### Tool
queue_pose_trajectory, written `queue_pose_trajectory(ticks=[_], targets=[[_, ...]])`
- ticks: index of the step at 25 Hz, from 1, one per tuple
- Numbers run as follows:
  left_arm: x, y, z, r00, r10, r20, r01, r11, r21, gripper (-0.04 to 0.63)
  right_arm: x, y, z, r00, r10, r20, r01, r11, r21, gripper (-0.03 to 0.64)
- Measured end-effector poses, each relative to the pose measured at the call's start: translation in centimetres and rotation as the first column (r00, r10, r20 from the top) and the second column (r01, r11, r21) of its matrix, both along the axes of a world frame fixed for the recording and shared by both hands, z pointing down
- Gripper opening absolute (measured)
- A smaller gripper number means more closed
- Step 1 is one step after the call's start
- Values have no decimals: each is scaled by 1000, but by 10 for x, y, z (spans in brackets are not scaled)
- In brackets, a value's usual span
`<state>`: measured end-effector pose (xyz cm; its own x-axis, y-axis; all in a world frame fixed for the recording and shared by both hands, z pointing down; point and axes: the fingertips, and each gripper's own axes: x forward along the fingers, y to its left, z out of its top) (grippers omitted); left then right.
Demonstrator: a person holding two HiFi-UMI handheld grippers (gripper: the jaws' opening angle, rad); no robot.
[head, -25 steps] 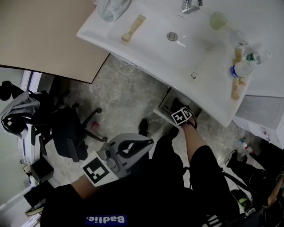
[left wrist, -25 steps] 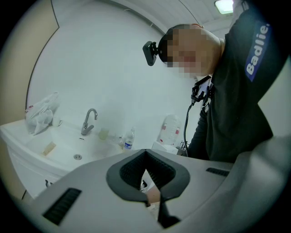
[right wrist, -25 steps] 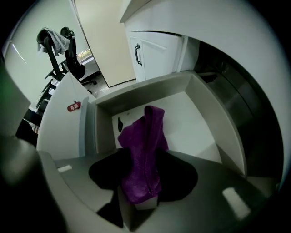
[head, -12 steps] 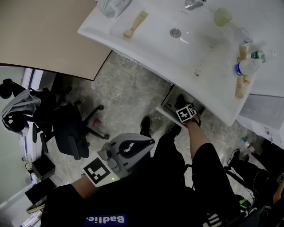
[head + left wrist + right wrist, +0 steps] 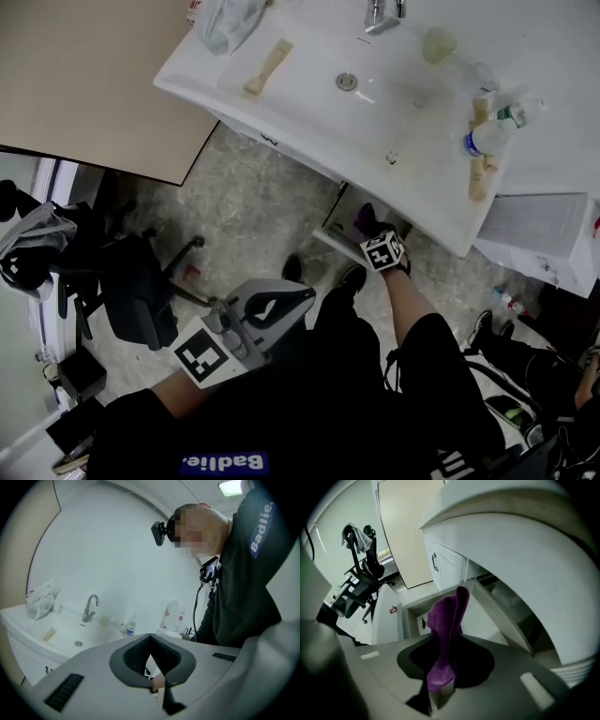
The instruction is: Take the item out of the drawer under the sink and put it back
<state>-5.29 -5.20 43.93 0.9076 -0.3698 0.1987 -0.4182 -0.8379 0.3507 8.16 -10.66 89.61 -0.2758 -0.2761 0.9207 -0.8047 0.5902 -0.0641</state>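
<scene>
A: Purple cloth (image 5: 446, 630) is hanging in the jaws of our right gripper (image 5: 439, 684), which are closing on it, at the open drawer (image 5: 410, 611) under the sink (image 5: 281, 89).
B: We're holding our left gripper (image 5: 157, 681) closed, near us, on the left.

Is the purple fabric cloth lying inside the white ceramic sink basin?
No, the purple fabric cloth stands between the closing jaws of the right gripper, below the basin.

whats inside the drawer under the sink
A purple cloth, the right tongs closing on it. Beside it, only white drawer floor shows; the back is hidden under the sink.
</scene>
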Motion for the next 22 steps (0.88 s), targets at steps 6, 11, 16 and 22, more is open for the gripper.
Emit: queue_pose_trajectory(ticks=[6,11,16,22], targets=[[-3,7,-25,999,10,-44,-9,999,36,-11,-4,5,-58,998,23,58,-28,995,98,81],[-5,10,-40,995,20,-94,-15,998,53,-11,-3,7,-118,992,56,115,-77,979,190,81],[-6,11,-57,992,43,-120,-32,996,87,-11,-10,16,-176,979,75,189,-122,961,248,80],[-7,15,-69,987,80,-143,-64,992,113,-11,-17,32,-224,955,118,274,-197,939,282,80]])
